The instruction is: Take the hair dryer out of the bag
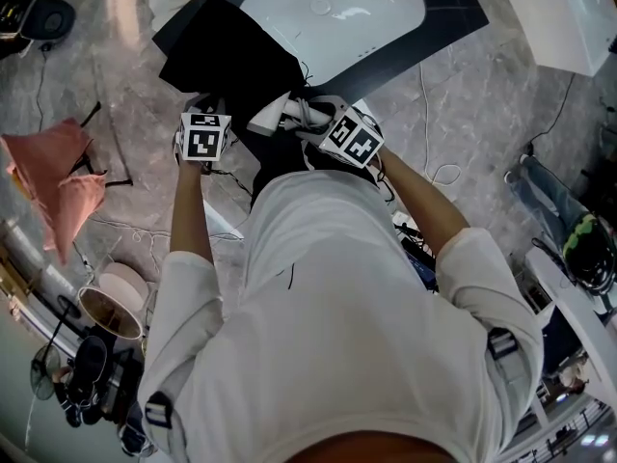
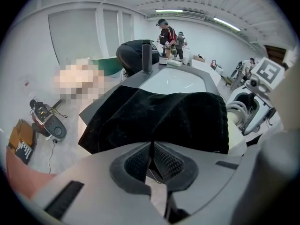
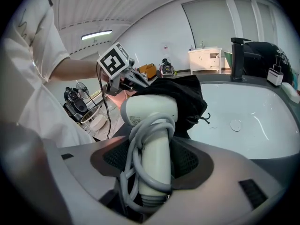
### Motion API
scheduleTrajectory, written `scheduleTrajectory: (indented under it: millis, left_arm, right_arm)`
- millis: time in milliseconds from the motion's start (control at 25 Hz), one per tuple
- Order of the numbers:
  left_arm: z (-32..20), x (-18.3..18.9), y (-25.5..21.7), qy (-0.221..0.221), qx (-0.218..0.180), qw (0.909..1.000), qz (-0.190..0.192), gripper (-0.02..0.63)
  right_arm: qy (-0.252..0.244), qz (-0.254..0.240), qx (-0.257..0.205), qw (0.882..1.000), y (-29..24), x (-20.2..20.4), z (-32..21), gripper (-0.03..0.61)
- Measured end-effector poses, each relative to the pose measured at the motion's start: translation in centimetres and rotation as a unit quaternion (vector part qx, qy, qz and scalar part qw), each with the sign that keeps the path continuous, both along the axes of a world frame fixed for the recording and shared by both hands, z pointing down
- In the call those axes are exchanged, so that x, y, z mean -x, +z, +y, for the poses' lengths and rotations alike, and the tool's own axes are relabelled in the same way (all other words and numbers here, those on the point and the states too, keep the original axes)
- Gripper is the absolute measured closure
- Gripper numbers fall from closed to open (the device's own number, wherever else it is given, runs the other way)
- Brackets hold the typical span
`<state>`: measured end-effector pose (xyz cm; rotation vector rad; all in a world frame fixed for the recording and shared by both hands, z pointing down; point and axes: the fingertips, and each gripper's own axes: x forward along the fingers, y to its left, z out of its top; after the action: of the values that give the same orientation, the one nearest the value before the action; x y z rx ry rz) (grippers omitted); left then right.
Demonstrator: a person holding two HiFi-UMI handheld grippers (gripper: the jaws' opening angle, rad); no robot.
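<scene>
Right gripper view: hair dryer (image 3: 151, 114) handle clamped in right hand-held gripper (image 3: 152, 159), bag (image 3: 187, 97) behind.

Matt black cloth bag (image 2: 159, 118); smooth white plastic hair dryer (image 3: 154, 146); glossy white basin (image 3: 253, 125).

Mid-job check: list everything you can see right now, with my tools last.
hair dryer: one, white, cord wound round its handle, between the right tool's jaws
bag: one, black, on the counter's edge beside the basin
basin: one, white, set in the counter
counter: one, dark
faucet: one, black, behind the basin
cloth: one, pink, left of the person
left tool: grey, shut, at the bag's near edge
right tool: grey, shut on the hair dryer's handle
</scene>
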<state>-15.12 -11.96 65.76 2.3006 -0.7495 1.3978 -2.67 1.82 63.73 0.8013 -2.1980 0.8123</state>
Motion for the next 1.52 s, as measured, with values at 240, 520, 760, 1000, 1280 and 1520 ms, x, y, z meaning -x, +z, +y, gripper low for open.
scheduleTrajectory:
  millis: [240, 520, 760, 1000, 1280, 1520]
  left_arm:
    - [-0.1, -0.2, 1.6, -0.019, 0.008, 0.9998, -0.008, 0.584]
    - [-0.7, 0.1, 3.4, -0.058, 0.013, 0.9981, -0.017, 0.584]
    - [0.0, -0.1, 3.0, -0.097, 0.027, 0.9949, 0.007, 0.583]
    - [1.3, 0.1, 1.8, -0.126, 0.033, 0.9911, 0.026, 0.438]
    - [2.9, 0.5, -2.3, -0.166, -0.003, 0.9852, 0.045, 0.425]
    - [5.0, 1.9, -4.8, -0.214, -0.014, 0.9730, 0.085, 0.499]
  right_arm:
    - [0.011, -0.005, 0.004, 1.000, -0.3, -1.1, 2.1, 0.311]
    - [0.060, -0.028, 0.014, 0.998, -1.7, -3.9, 4.8, 0.311]
    - [0.099, -0.038, 0.011, 0.994, -2.8, -6.4, 6.4, 0.311]
    - [0.133, -0.067, 0.008, 0.989, -4.5, -8.4, 6.9, 0.311]
    - [0.194, -0.105, -0.002, 0.975, -6.4, -10.7, 4.2, 0.311]
    - [0.193, -0.125, -0.014, 0.973, -8.3, -8.9, 0.1, 0.311]
